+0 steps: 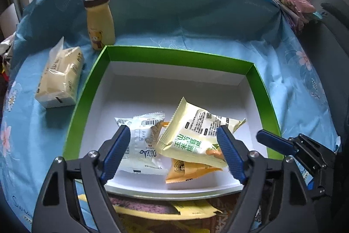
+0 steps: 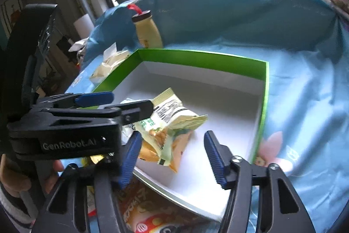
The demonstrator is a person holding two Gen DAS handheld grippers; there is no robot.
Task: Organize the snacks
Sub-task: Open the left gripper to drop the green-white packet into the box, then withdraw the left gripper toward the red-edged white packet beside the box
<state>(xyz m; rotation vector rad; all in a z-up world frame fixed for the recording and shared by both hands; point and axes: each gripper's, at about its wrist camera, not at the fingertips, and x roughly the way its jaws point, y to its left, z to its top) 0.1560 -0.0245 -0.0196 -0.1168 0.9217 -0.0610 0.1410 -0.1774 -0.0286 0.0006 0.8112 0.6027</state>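
Green-rimmed box (image 1: 264, 88), white inside, mid-frame on blue floral cloth; three snack packets already in its lower part: white packet (image 1: 141, 145), pale yellow packet (image 1: 192, 134) printed 玉米糊, orange packet (image 1: 192, 171) beneath. More wrappers (image 2: 152, 217) outside at bottom edge, still to go. Left tool (image 1: 174, 152) spread, gripping nothing; right tool (image 2: 172, 158) likewise released. "GenRobot.AI" legible on the left tool's body in the right wrist view.
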